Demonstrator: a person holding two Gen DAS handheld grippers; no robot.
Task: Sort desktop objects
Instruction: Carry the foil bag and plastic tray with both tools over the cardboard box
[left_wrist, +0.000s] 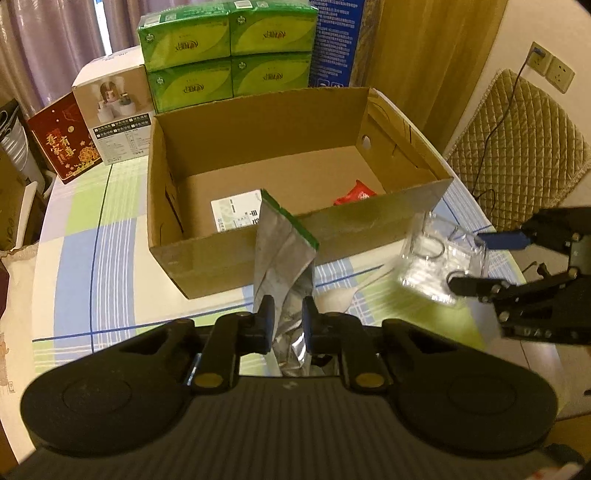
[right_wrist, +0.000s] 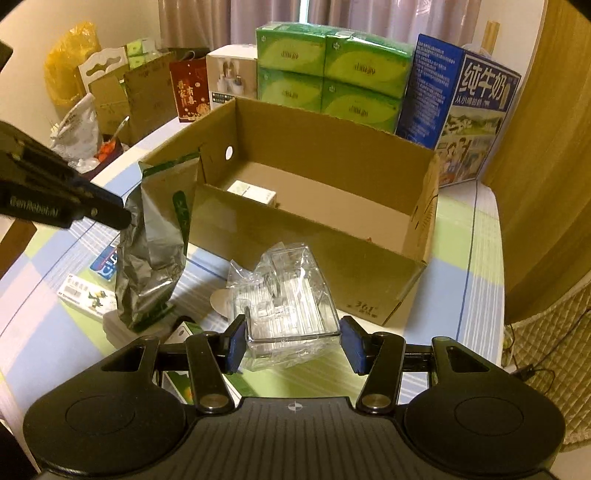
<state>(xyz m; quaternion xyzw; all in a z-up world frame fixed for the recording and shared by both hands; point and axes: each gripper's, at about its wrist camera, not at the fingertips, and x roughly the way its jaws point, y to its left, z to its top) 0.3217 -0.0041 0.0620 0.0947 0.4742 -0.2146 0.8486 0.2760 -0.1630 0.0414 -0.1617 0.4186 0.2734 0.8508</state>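
My left tongs (left_wrist: 289, 325): clamped on silver pouch (left_wrist: 282, 258). My right tongs (right_wrist: 293, 345): gripping clear plastic box (right_wrist: 291, 306), before the carton (right_wrist: 317, 236).

Crumpled silver foil pouch (left_wrist: 282, 258) with green top edge, upright, pinched near its bottom, in front of the open cardboard box (left_wrist: 236, 254), clear plastic box (right_wrist: 291, 299) in loose wrap, lifted, before the box's near wall, white packet (left_wrist: 236, 216) and red packet (left_wrist: 354, 194) lying inside
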